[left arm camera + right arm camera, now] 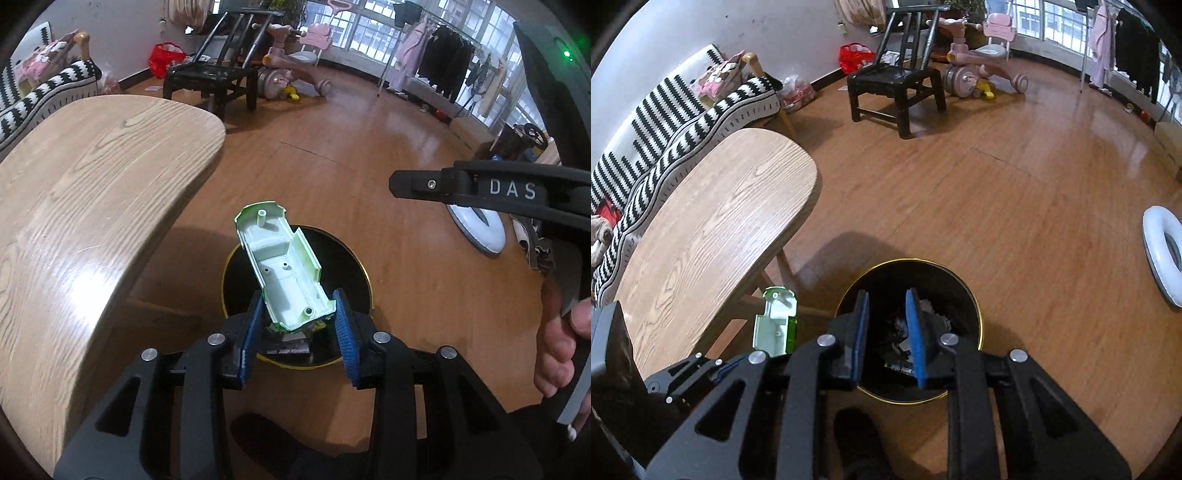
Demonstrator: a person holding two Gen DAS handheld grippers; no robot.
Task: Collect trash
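Left wrist view: left claw (298, 325) pinches a green plastic toy-car shell (284, 269) above the black trash bin (354, 266). Right claw (886, 332), part-open with nothing in it, hangs over the bin beside the wooden worktop (713, 229).

Left gripper (298, 325) bottom centre, blue pads (248, 339) clamped on near end of pale green plastic shell (282, 267), hollow side up, tilted toward upper left. Shell sits over black gold-rimmed trash bin (354, 269) on wood floor (369, 147). Wooden table (85, 206) fills left. Right gripper (397, 183) enters mid right, hand (563, 347) on handle, lower right; its jaw state unclear.
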